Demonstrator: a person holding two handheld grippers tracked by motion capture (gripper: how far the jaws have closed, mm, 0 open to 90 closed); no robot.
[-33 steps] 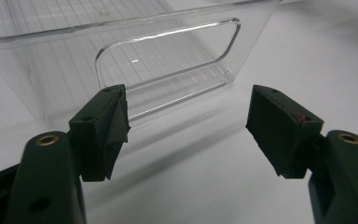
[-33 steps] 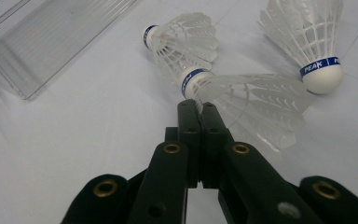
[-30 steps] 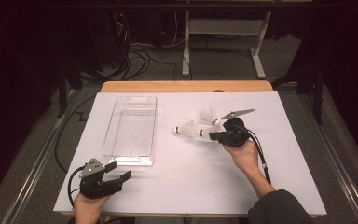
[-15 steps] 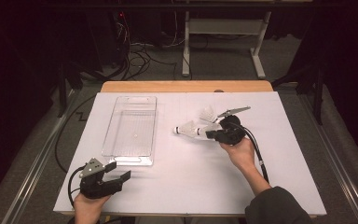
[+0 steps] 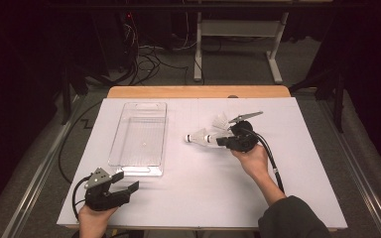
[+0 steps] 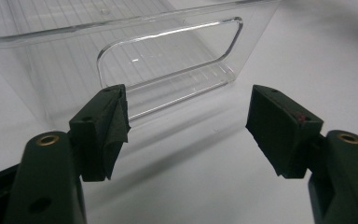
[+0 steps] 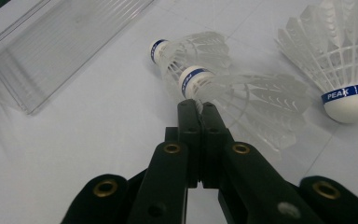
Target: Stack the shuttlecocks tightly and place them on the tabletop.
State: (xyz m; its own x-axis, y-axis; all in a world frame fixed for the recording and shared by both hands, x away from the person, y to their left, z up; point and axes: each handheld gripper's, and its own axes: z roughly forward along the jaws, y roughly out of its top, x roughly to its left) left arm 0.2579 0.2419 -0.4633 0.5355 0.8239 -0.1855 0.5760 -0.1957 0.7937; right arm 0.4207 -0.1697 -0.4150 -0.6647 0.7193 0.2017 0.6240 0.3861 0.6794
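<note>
Pinching a shuttlecock beside the clear bin

Gripping happens on the right side of the clear plastic bin (image 5: 140,138), which serves as the landmark on the white table cover (image 5: 198,193). The right gripper (image 7: 196,106) has its jaws pressed flat together, and their tips meet at the feathers just behind the cork of the nearer shuttlecock (image 7: 242,100); it appears to clench the skirt's edge, though how much feather sits between the pads cannot be told. That shuttlecock lies on its side well to the right of the bin, cork pointing toward it. Its cork carries a blue band with white lettering too small to read.

A second shuttlecock (image 7: 186,51) lies touching the first, just nearer the bin, with a like blue band around its cork. A third shuttlecock (image 7: 338,60) lies farther from the bin than the other two, cork toward the gripper camera; its blue band reads "PEAK", followed by the start of a further word cut off at the curve.

From above, the right gripper (image 5: 217,141) sits to the right of the bin with the person's hand behind it. The left gripper (image 5: 129,186) rests just off the bin's near end, released, jaws wide apart with nothing between them. In its own view the left gripper (image 6: 186,126) faces the bin's handle cut-out (image 6: 168,56).
</note>
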